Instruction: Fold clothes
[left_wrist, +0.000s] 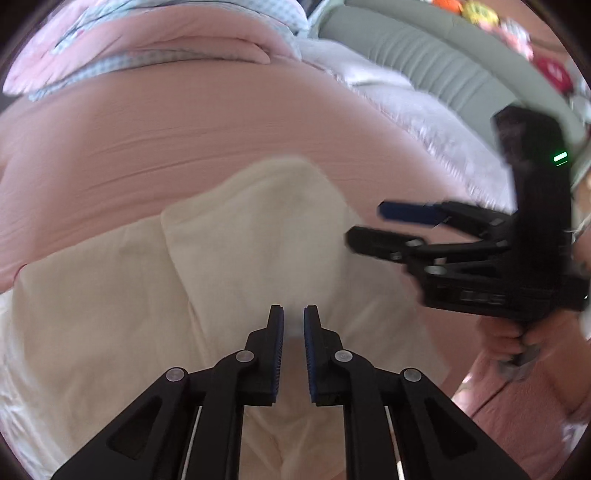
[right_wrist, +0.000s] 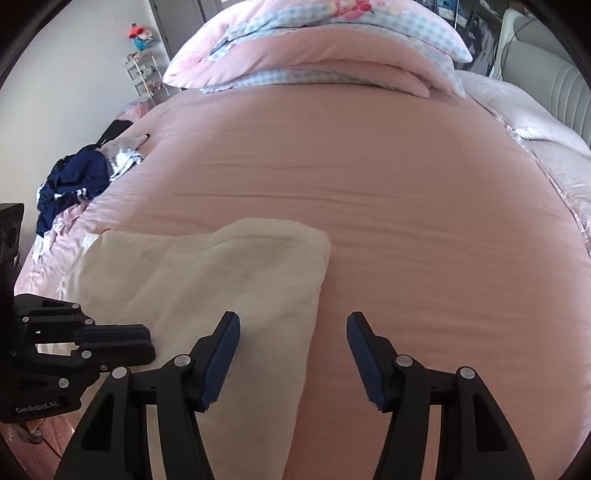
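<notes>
A: Cream cloth (right_wrist: 207, 280), partly folded, lies on a pink sheet (right_wrist: 406, 192) near the bed's near edge, towards its left side. Where are the tongs?

B: In the right wrist view the left gripper (right_wrist: 147, 341) sits at the far left, low over the cloth's near left part. Its jaws are almost shut, only a thin gap between the pads. The left wrist view looks straight down them: the cloth lies below, and whether any of it is pinched I cannot tell.

A: And the right one?

B: The right gripper (right_wrist: 293, 360) hangs over the cloth's right edge, jaws wide apart, nothing between the blue pads (right_wrist: 364, 360). One finger is above the cloth, the other above bare sheet. In the left wrist view it (left_wrist: 364, 225) shows blurred at the right, held by a hand (left_wrist: 509, 341) on its grip.

A: How is the cloth folded?

B: A flap is turned over so that a rounded upper right corner points to the bed's middle. The lower layer spreads wider to the left.

A: What else is on the bed?

B: A heap of dark blue and white clothes (right_wrist: 77, 184) at the left edge, well apart from the cloth. A folded pink and blue-checked quilt (right_wrist: 317, 55) at the far edge. A pale blanket (right_wrist: 535, 147) along the right edge, beside a padded grey headboard (right_wrist: 565, 96).
</notes>
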